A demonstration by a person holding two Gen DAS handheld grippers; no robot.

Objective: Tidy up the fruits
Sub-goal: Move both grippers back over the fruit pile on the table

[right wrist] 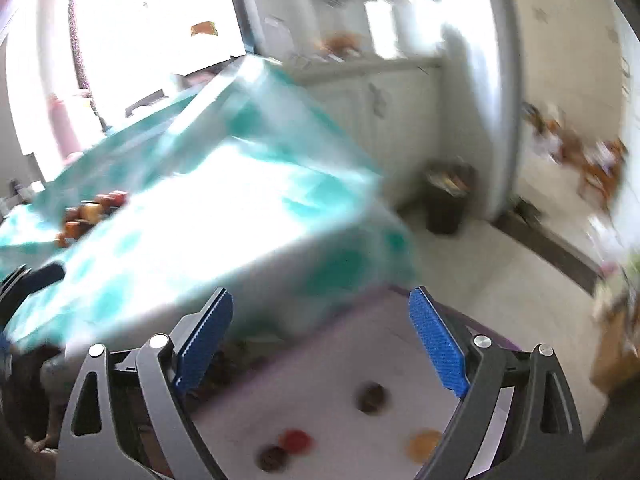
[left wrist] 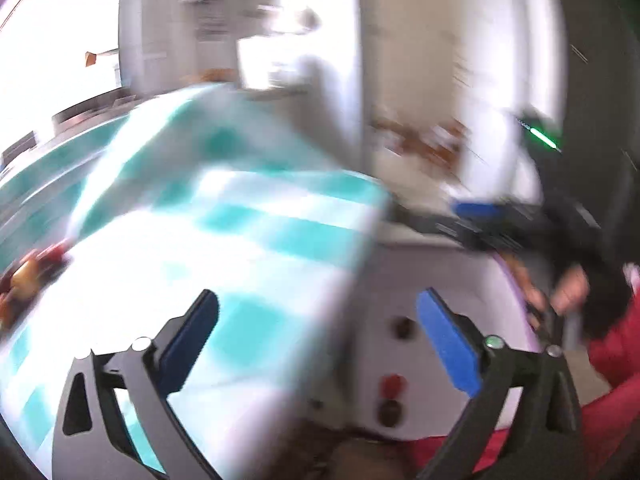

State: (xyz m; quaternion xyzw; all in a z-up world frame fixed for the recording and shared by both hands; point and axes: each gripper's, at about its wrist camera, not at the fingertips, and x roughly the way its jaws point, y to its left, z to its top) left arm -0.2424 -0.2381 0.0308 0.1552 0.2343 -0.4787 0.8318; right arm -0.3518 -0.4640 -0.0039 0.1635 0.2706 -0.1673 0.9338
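Both views are motion-blurred. My left gripper [left wrist: 318,324] is open and empty, above the edge of a table with a teal-and-white checked cloth [left wrist: 240,240]. A blurred pile of red and yellow fruits [left wrist: 28,276] lies at the cloth's far left. My right gripper [right wrist: 320,332] is open and empty over a low white surface [right wrist: 340,360]. On that surface lie a dark fruit [right wrist: 372,398], a red fruit [right wrist: 296,440], another dark fruit [right wrist: 272,458] and an orange fruit [right wrist: 424,444]. The fruit pile on the cloth [right wrist: 92,212] shows at the left. The right gripper also shows in the left wrist view [left wrist: 476,212].
The low white surface [left wrist: 400,280] with small round fruits [left wrist: 392,384] sits beside the table. White cabinets [right wrist: 380,100] stand behind, with a dark bin [right wrist: 448,196] on the floor. A cardboard box [right wrist: 616,344] is at the right. A hand and a red sleeve [left wrist: 612,360] are at the right.
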